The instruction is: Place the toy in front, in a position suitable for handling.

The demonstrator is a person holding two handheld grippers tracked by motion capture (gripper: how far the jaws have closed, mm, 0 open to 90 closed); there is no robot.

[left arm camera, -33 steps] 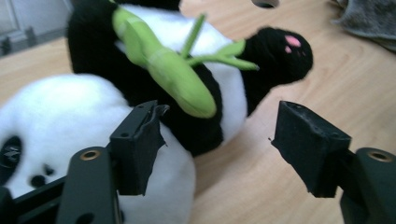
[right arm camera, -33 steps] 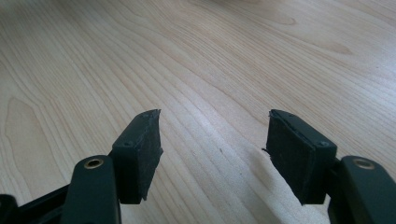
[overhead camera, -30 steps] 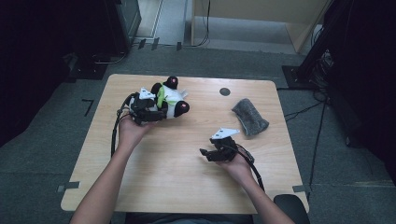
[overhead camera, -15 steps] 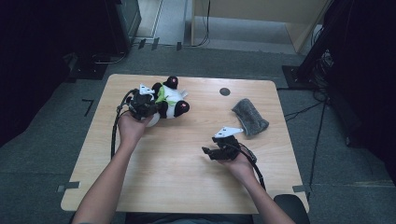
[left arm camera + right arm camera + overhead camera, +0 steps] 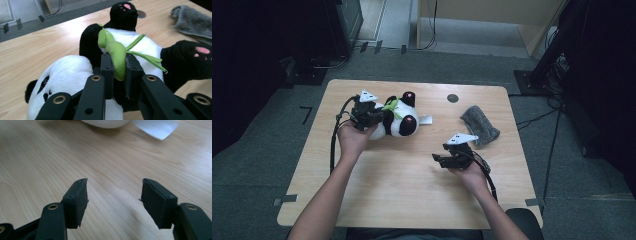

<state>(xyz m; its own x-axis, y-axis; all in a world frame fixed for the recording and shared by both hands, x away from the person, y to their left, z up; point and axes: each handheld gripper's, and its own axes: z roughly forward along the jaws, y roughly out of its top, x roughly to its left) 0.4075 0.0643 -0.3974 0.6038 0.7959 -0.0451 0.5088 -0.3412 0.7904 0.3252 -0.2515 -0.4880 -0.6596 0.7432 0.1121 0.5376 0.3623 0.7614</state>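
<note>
Near the far-left part of the table, the left gripper pinches the green stalk on the plush panda — its jaws having just closed on it — while the right gripper hovers with jaws apart, empty, toward the right edge.

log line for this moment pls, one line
left gripper: shut on panda plush green bamboo piece | right gripper: open, nothing between jaws, over table | grey cloth: lying apart, untouched
</note>
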